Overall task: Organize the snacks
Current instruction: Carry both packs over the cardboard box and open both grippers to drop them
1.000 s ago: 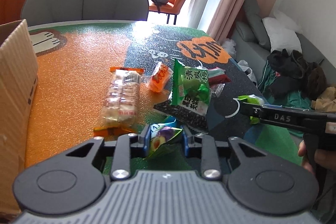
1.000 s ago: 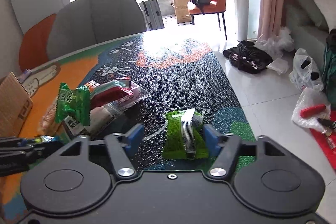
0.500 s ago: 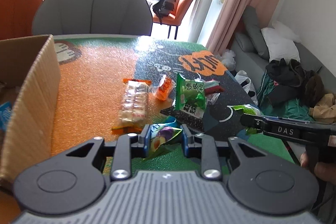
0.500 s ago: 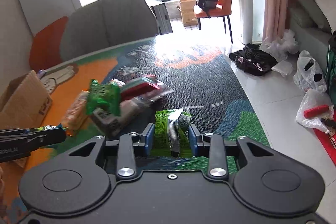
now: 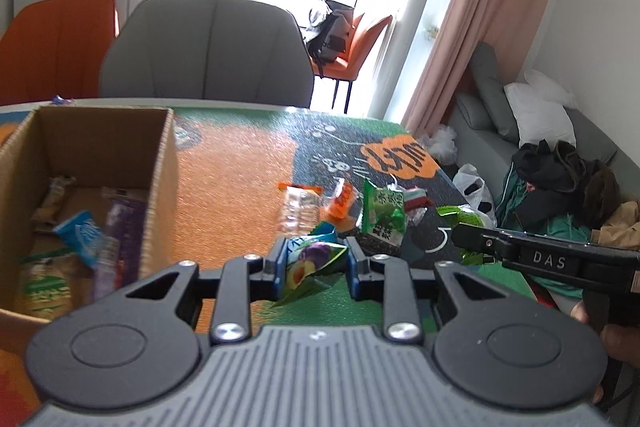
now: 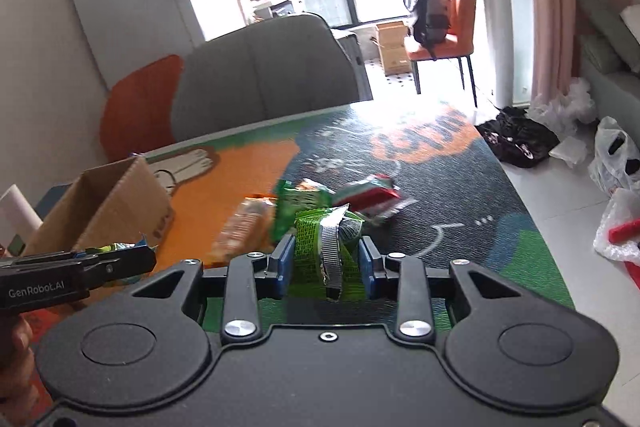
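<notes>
Both hands loaded, cardboard box (image 5: 160, 183) next.

My left gripper (image 5: 313, 265) pinches a plum-print packet (image 5: 310, 263) just right of the box; my right gripper (image 6: 325, 263) is clamped on a green packet (image 6: 320, 247), farther right. Either thin wrapper could slip mid-carry or catch the box wall. Several packets already lie inside the box.

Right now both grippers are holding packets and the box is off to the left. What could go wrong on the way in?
1. The left gripper pinches the plum packet with most of it hanging loose, so it may slip before reaching the cardboard box.
2. The right gripper holds a crumpled green packet; both arms heading for one box could collide.
3. Packets on the table could get swept.
</notes>
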The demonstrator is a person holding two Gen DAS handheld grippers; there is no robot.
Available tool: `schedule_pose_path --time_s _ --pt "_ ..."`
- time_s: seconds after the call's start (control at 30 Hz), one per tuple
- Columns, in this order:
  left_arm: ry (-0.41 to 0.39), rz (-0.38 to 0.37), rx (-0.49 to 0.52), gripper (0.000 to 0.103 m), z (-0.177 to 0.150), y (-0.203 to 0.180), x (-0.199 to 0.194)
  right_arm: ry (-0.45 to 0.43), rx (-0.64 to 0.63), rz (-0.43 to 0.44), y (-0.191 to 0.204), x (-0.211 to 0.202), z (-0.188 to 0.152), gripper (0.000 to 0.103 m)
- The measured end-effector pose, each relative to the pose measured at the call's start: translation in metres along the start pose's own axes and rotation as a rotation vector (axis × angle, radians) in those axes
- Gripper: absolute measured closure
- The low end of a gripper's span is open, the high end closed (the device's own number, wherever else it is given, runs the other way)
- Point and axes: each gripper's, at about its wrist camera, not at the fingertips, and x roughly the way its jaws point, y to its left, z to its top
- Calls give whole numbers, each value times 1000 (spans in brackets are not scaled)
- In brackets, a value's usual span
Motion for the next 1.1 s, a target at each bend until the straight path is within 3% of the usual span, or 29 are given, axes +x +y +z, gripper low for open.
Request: schedule_pose_path --time_s 0.6,1.1 --pt "-76 47 -31 75 14 48 -54 -11 -87 88 77 -7 13 71" --pt "-87 126 -111 75 18 106 -63 -1 -158 161 133 12 20 71"
